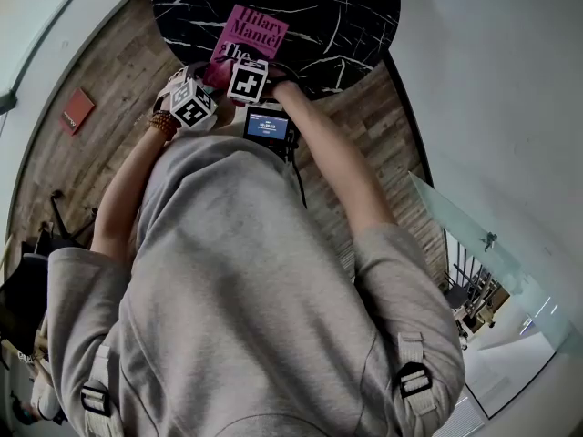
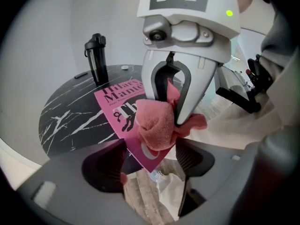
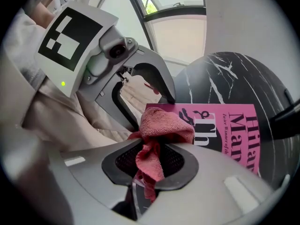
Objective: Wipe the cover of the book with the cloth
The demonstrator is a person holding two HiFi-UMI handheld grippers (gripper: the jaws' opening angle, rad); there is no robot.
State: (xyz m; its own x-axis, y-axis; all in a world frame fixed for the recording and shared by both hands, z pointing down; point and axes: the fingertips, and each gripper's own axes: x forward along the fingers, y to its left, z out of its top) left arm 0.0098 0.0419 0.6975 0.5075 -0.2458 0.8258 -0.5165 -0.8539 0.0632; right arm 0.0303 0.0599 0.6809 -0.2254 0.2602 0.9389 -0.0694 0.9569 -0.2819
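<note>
Left gripper view: the left claw (image 2: 147, 165) stands wide open. Between its two dark pads lies the near corner of the pink book (image 2: 115, 104), with the wooden floor (image 2: 140, 200) showing in the gap beside it. The pads do not press on the book. The book lies flat on the black marbled tabletop (image 2: 65, 121), and its near end sticks out past the edge. The right claw (image 2: 166, 111) comes down from above, closed on a bunched pink cloth (image 2: 157, 125) that rests on the near part of the cover. A black bottle (image 2: 97, 57) stands upright at the far side of the tabletop, well apart from the book.

Right gripper view: the right claw's (image 3: 149, 161) pads are pinched together on the cloth (image 3: 164, 123). A strip of it hangs down between them, and the bunch sits on the left end of the book (image 3: 234, 125). The left claw is just beyond that end, with its fingers apart.

Head view: the book (image 1: 250, 39) lies at the near edge of the round tabletop (image 1: 346, 25), left of its middle. Both marker cubes are close together over its near end. The person's grey top (image 1: 246, 289) fills the lower half.
</note>
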